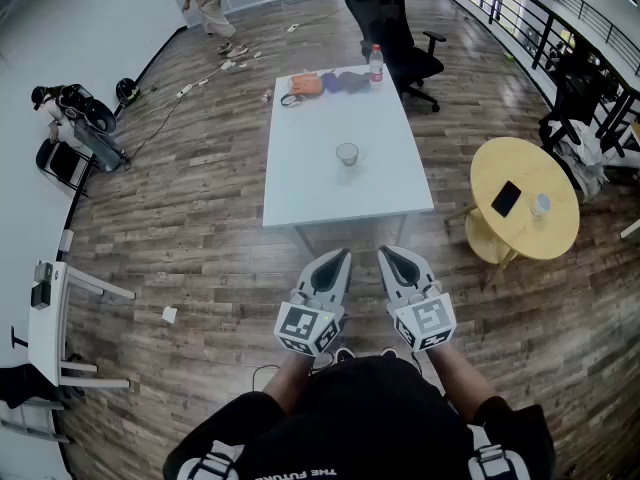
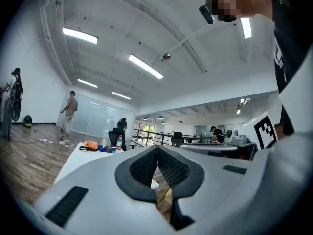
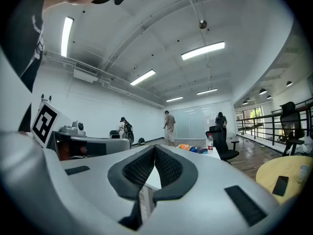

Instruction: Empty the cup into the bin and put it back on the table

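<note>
Both claws are pressed together, tips touching, nothing pinched in either. The left claw (image 1: pixel 338 261) shows its pads meeting at the point in its own view, and the right claw (image 1: pixel 390 258) shows the same. We're holding them level, side by side, just in front of our body, over bare floor short of the table (image 1: pixel 300 183)

So task-wise we'd call this square one. The cup (image 1: pixel 347 154) sits upright near the middle of the table, well apart from both claws, and nothing is touching it. It looks clear, and it's too small from here to tell what's inside

What's left, as far as we can judge, is pretty much everything:
- get up to the table and open a claw
- grab the cup
- tip it into the bin
- set it back down on the table

Snag: we can't spot a bin in any view, so finding it is part of the job

Further out, the far end of the table has a bottle (image 1: pixel 376 65) and some orange and blue stuff, with a chair (image 1: pixel 400 38) behind it. Off to the right there's a round table (image 1: pixel 520 163) with a phone (image 1: pixel 506 198) on it. Someone's walking around at the back of the room
</note>
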Demonstrator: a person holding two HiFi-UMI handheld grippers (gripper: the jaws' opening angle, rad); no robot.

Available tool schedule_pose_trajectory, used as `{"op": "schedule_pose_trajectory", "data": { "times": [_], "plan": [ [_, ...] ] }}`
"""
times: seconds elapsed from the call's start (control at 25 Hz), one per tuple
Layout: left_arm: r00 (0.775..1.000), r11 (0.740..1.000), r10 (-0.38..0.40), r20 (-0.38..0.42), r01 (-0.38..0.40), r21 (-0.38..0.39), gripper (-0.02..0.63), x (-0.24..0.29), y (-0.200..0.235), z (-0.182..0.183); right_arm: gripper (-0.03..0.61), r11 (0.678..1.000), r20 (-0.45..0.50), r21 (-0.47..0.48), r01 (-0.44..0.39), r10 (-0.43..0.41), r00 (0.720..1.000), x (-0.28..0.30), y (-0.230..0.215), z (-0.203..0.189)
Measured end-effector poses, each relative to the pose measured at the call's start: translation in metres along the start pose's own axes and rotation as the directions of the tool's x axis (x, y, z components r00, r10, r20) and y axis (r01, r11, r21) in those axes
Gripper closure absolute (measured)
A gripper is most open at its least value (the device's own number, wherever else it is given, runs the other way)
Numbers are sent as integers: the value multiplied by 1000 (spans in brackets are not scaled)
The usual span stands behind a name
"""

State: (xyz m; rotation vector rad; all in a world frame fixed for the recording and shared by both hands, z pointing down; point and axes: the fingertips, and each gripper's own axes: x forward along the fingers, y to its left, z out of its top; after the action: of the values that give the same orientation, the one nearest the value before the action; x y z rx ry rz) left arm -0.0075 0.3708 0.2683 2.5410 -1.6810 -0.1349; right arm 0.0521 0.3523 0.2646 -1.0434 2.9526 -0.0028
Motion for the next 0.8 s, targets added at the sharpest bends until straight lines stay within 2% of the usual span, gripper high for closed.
{"op": "schedule_pose_trajectory", "data": {
  "times": [0.56, 0.8],
  "plan": [
    [1000, 1000, -11, -5, 11, -3, 592, -10, 5, -1, 563, 1000, 14, 17, 7, -7, 1000, 3, 10, 4],
    [1000, 1000, -2, 5, 2, -3, 592, -22, 18, 1, 563, 999, 42, 17, -31, 30, 999, 7, 27, 7]
  ]
}}
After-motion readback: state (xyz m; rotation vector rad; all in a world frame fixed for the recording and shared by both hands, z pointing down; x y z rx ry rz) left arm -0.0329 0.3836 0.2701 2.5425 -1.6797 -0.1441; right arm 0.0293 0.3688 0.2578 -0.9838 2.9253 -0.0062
